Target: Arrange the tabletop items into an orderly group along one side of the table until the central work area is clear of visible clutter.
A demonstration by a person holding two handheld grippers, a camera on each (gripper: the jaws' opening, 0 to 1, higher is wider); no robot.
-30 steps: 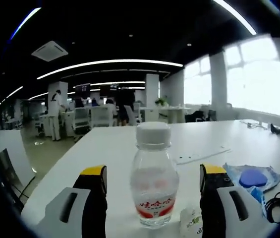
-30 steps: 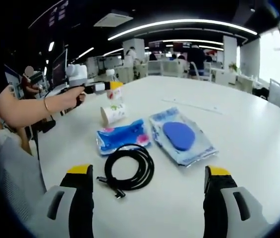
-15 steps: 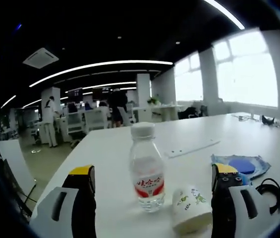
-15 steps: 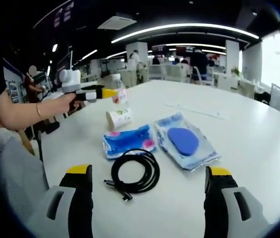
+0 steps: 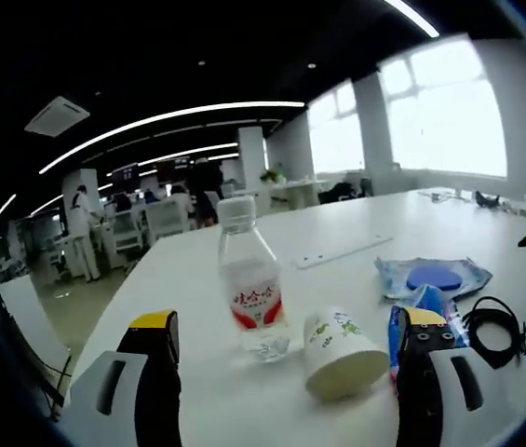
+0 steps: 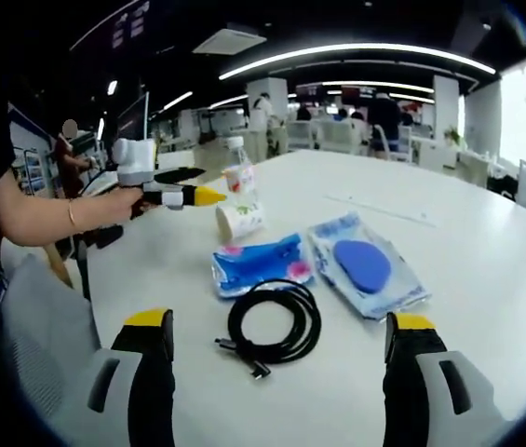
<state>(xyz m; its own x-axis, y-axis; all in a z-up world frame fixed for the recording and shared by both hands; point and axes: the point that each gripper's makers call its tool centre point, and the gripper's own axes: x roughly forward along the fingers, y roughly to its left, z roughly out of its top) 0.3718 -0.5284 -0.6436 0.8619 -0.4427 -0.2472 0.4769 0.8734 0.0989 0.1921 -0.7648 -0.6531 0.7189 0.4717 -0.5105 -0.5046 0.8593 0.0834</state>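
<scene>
Only coiled cable point(image 6: 275, 326) fully visible.

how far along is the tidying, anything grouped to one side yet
Partly. The water bottle stands upright near the table edge, with the paper cup lying on its side next to it. Nothing is in hand: the left gripper and right gripper are both open and empty. Still spread across the middle: the blue snack packet, the coiled black cable and the clear bag with a blue pad.
</scene>
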